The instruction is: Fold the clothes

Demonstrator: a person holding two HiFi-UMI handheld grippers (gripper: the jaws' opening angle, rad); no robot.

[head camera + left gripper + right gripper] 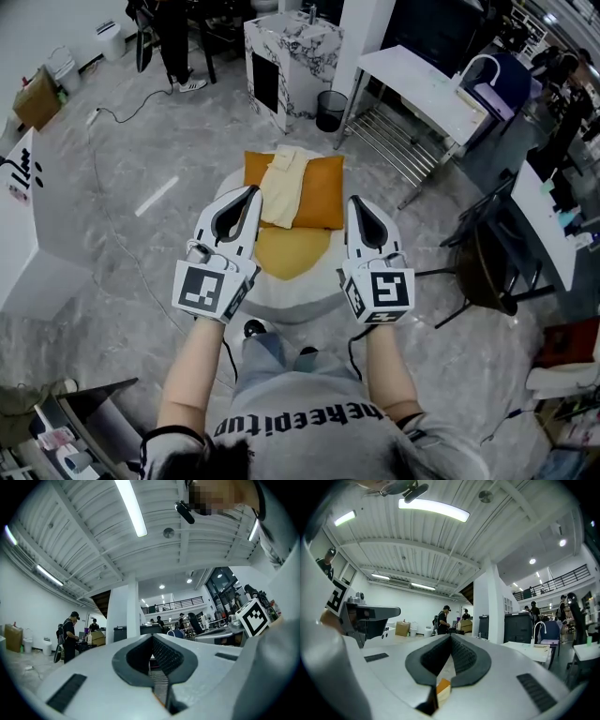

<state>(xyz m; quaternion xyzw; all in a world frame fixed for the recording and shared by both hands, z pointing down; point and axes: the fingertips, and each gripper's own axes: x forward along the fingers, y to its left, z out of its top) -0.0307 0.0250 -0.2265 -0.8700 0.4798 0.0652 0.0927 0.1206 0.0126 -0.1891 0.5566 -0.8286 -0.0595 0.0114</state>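
I hold left gripper (248, 197) and right gripper (357, 203) empty, fingers pinched together, over the round white desk (281, 302), where cream folded cloth (286, 183) lies atop orange rectangular cloth (323, 192), likely staging my next grasp.

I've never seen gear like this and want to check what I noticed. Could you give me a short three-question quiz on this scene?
1. True or false: the left tongs and right tongs are both shut, holding nothing.
2. Which cloth lies on the orange cloth? A: cream cloth; B: blue cloth; C: green cloth.
3. What do the clothes rest on?
Key: 1 true; 2 A; 3 a round white table.
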